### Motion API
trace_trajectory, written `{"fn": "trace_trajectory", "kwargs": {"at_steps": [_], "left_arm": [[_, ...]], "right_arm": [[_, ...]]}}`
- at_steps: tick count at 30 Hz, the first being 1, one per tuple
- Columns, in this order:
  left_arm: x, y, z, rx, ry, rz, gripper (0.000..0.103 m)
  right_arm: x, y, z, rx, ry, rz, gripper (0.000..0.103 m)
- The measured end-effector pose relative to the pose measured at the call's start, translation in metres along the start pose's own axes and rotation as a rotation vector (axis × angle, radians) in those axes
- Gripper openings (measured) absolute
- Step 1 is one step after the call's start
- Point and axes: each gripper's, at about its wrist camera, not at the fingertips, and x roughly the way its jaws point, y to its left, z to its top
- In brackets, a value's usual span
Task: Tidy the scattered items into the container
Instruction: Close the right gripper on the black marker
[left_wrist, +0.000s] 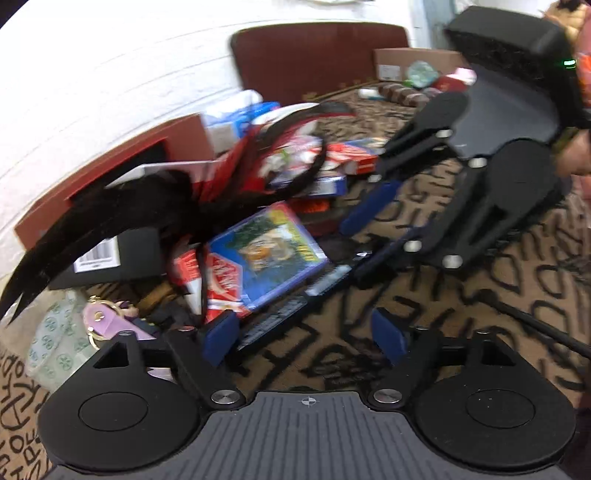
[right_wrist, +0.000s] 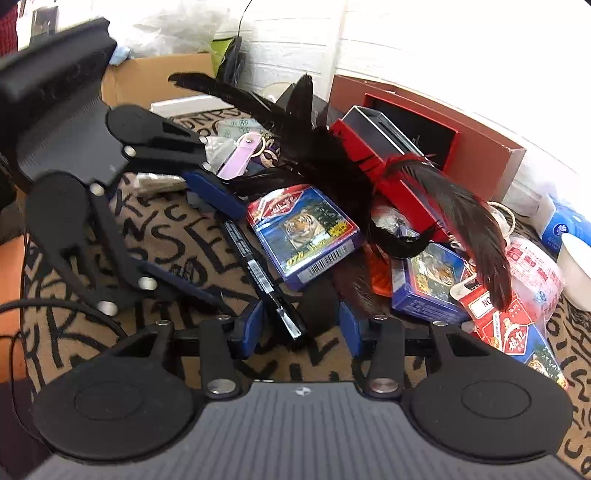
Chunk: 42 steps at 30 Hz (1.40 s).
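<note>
A thin black pen (right_wrist: 255, 269) with a white label lies on the patterned cloth. Its near end sits between my right gripper's (right_wrist: 301, 328) blue pads, close to the left one, and neither pad presses on it. In the left wrist view the pen (left_wrist: 284, 314) runs from my open left gripper (left_wrist: 304, 336) towards the right gripper (left_wrist: 351, 251). The left gripper (right_wrist: 231, 256) straddles the pen's far end. A blue tiger-picture box (right_wrist: 306, 236) lies beside the pen. The red-brown container box (right_wrist: 480, 140) stands open behind the pile.
Black and red feathers (right_wrist: 317, 155) drape over the pile of red and blue cartons (right_wrist: 513, 332). A lilac key tag (right_wrist: 236, 162), a white cup (right_wrist: 576, 269) and a cardboard box (right_wrist: 155, 77) stand around. A dark chair back (left_wrist: 321, 55) is behind the table.
</note>
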Motion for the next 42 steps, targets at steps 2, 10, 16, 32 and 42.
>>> {"fn": "trace_trajectory", "kwargs": {"at_steps": [2,10,16,32,42], "left_arm": [[-0.003,-0.01,-0.002,0.054,0.008,-0.034,0.088],[0.003,0.005,-0.003,0.038,-0.014,0.01,0.091],[0.007,0.025,0.001,0.025,-0.022,-0.011,0.078],[0.014,0.03,0.007,-0.054,0.049,-0.114,0.066],[0.005,-0.006,-0.002,0.047,-0.013,0.028,0.036]], "right_arm": [[-0.001,-0.001,0.001,-0.009,0.001,0.0,0.05],[0.007,-0.004,0.01,-0.093,0.034,0.07,0.042],[0.012,0.0,0.015,-0.128,0.061,0.104,0.025],[0.006,-0.001,0.014,-0.213,0.106,0.169,0.023],[-0.012,0.018,0.001,-0.321,0.062,0.086,0.025]]}}
